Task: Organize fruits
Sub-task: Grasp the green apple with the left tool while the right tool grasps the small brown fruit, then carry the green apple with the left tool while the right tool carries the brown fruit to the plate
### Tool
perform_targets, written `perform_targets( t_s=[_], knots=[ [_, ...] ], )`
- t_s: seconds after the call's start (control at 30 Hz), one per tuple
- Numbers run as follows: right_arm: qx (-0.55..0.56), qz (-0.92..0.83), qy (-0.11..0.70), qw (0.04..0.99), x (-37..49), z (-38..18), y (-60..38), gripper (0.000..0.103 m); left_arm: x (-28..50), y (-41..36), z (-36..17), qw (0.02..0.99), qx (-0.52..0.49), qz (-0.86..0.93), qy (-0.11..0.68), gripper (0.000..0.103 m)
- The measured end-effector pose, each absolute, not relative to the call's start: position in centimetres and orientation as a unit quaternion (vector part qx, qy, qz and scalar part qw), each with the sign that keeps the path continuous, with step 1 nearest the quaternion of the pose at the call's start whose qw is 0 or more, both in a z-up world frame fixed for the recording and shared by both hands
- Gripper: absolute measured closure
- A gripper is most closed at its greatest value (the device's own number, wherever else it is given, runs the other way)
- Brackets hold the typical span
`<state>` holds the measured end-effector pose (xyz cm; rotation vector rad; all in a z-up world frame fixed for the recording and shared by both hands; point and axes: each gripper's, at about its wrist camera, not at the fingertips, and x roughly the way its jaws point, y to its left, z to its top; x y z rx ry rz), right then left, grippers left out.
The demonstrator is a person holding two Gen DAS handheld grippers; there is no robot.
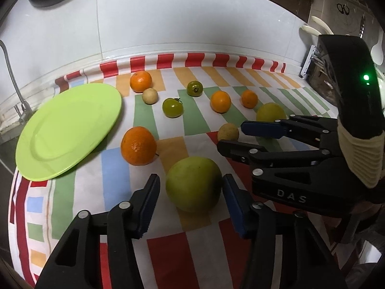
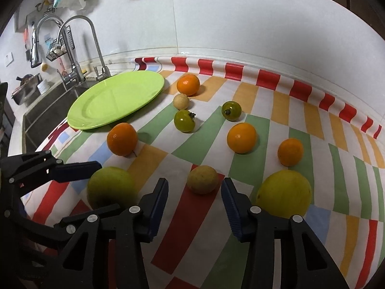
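Your left tool was spread wide around the large green apple near the worktop's front edge, pads just clear of both flanks. Your right tool was also spread, straddling the small tan fruit without contact; a yellow-green fruit sat just beside its right finger. The green plate lay bare at the left edge by the sink. Oranges and green tomatoes were scattered toward the back edge, well apart, with striped cloth open between them.

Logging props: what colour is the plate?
Lime green, plain; the plate shows best in the right wrist view.
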<state>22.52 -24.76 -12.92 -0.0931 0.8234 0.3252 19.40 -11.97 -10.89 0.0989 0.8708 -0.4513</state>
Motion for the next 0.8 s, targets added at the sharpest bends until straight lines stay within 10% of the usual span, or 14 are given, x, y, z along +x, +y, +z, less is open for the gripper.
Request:
perform_targets(
  t_s=[0.8],
  knots=[
    [-0.035,0.155,0.384,0.909,20.7,-11.1,-24.0,0.076,18.6,-9.8,-8.8,0.905,0.04,-0.169,0.39,0.061]
  ],
)
